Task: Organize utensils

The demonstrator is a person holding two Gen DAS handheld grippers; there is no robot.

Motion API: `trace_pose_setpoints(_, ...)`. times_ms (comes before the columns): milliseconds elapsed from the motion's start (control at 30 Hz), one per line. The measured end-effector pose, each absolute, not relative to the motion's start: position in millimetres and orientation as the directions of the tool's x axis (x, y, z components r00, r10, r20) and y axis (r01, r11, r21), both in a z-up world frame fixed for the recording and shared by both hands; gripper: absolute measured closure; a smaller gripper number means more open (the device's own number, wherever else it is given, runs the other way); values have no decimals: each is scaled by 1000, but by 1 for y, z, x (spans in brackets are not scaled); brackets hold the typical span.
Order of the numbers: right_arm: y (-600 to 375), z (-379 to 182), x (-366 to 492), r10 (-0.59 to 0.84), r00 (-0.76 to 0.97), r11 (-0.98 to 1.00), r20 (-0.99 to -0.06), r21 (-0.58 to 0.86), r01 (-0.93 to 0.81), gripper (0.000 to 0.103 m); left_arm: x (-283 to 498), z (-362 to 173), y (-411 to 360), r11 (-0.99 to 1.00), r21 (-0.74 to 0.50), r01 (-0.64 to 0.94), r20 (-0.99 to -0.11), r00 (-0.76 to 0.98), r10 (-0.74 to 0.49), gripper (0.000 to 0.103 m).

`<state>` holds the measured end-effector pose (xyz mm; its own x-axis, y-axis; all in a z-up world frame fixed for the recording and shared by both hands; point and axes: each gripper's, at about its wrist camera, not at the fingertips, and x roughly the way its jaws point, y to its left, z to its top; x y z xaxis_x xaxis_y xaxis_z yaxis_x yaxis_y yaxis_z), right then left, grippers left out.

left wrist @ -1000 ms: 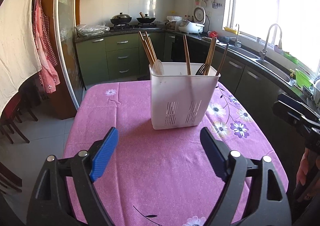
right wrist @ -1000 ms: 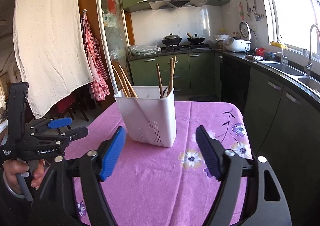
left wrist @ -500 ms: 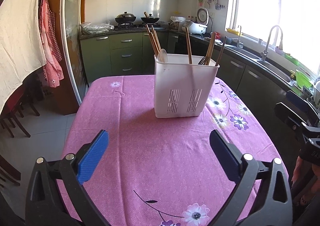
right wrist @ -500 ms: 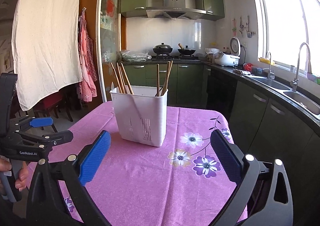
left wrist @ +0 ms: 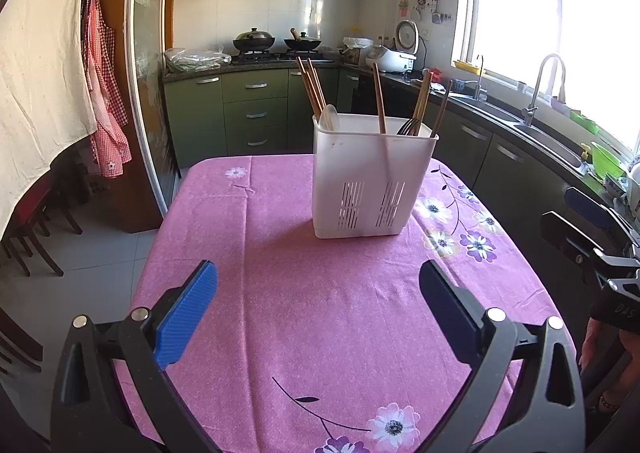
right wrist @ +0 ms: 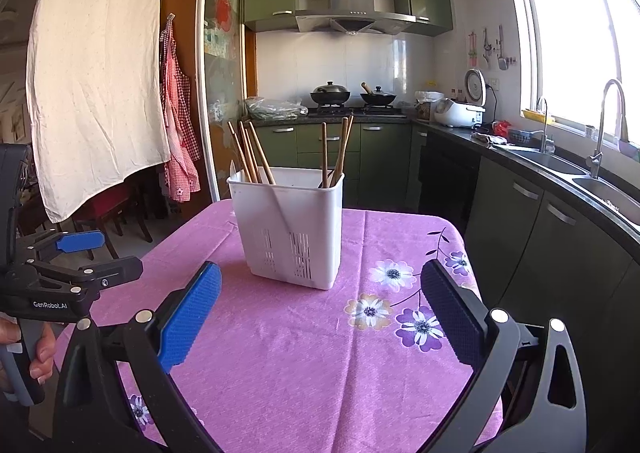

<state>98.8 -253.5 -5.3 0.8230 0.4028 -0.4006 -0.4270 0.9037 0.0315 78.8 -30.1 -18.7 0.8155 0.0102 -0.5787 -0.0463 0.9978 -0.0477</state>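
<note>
A white plastic utensil holder [left wrist: 370, 181] stands upright on the pink flowered tablecloth [left wrist: 320, 313]. It holds wooden chopsticks [left wrist: 310, 87], a white spoon [left wrist: 330, 117], a dark fork head [left wrist: 408, 127] and more wooden handles. It also shows in the right wrist view [right wrist: 292, 225]. My left gripper [left wrist: 318, 305] is open and empty, well short of the holder. My right gripper [right wrist: 320, 305] is open and empty, also short of it. Each gripper shows at the edge of the other's view, the left gripper [right wrist: 86, 249] at left, the right gripper [left wrist: 588, 221] at right.
The tablecloth [right wrist: 320, 353] covers a small table. Green kitchen cabinets [left wrist: 256, 113], a stove with two pans [left wrist: 276, 41] and a sink counter [left wrist: 540, 133] lie behind and to the right. A white cloth [right wrist: 96, 73] and chairs [left wrist: 28, 229] are at left.
Both grippers have pulled back from the holder and their jaws have opened wider. The holder and its utensils have not moved.
</note>
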Motion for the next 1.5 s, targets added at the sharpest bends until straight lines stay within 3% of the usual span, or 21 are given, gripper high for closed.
trace_pose_setpoints(1500, -253, -8, 101, 419, 806, 897, -419, 51, -440, 5, 79, -17, -30, 998, -42, -48, -581, 813, 15, 7)
